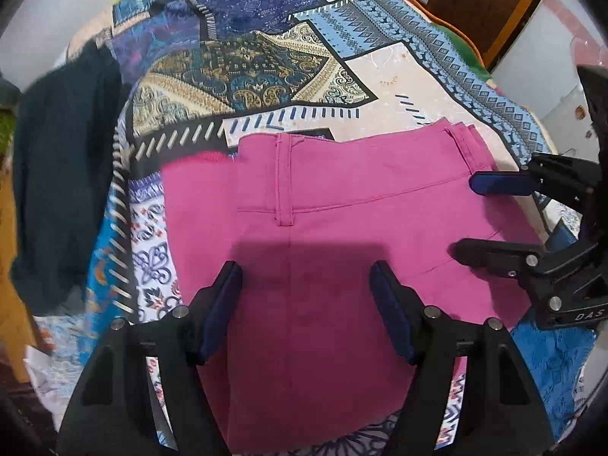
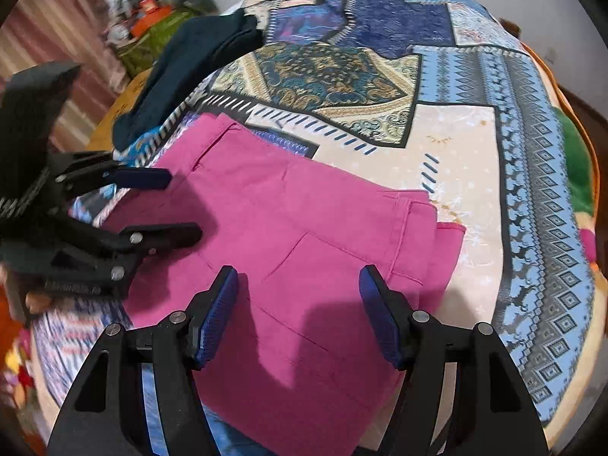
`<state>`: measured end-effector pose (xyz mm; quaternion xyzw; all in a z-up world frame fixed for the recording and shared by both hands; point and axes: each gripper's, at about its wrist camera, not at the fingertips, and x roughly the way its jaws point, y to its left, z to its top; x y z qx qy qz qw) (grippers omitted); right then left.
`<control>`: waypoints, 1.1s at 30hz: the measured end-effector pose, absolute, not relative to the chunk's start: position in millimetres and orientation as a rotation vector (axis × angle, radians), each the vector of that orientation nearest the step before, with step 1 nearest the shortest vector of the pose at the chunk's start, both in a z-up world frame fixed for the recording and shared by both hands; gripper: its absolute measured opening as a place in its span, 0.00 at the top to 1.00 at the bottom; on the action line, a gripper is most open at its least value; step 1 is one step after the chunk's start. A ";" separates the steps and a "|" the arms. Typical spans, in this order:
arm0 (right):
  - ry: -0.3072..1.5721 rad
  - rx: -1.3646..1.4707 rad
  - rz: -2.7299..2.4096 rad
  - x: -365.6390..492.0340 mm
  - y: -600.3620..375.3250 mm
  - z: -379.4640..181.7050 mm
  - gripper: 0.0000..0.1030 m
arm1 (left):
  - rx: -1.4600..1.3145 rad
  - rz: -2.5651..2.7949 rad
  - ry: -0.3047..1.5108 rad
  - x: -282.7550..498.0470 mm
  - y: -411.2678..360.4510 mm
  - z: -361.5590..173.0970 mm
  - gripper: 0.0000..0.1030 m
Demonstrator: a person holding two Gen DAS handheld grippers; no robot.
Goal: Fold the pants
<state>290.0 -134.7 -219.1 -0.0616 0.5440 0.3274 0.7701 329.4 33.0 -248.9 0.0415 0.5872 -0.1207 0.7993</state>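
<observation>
Pink pants [image 1: 323, 209] lie folded flat on the patterned bedsheet [image 1: 399, 76], waistband toward the far side. My left gripper [image 1: 306, 304] hovers open just above the lower part of the pants, with nothing between its pads. My right gripper [image 1: 463, 216] reaches in from the right over the waistband corner, also open. In the right wrist view the pants [image 2: 304, 228] spread across the middle, with a folded layer edge sticking out at the right. There the right gripper [image 2: 298, 277] stands open over the fabric, and the left gripper [image 2: 184, 205] hangs open over the pants' left edge.
A dark teal garment [image 1: 64, 174] lies on the bed to the left of the pants, seen too in the right wrist view [image 2: 182, 72]. The bedsheet [image 2: 456, 152] drops off at the right onto a green and orange blanket [image 2: 573, 167]. A wooden door [image 1: 486, 0] stands behind.
</observation>
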 end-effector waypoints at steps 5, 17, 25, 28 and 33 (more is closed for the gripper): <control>1.162 -0.183 0.708 271.7 -145.0 -212.9 0.39 | 0.141 -0.230 1.229 312.9 47.9 -240.0 0.31; 1.170 -0.073 0.599 241.7 -197.8 -208.9 0.37 | 0.098 -0.140 1.224 273.5 91.0 -228.9 0.31; 1.120 -0.081 0.565 238.4 -205.6 -190.5 0.37 | 0.092 -0.092 1.210 264.0 93.7 -218.5 0.32; 1.082 -0.079 0.559 240.9 -206.7 -180.7 0.37 | 0.062 -0.083 1.161 265.1 98.8 -201.1 0.32; 1.036 -0.045 0.542 254.8 -205.7 -171.1 0.36 | -0.055 -0.100 1.116 284.5 105.0 -186.7 0.32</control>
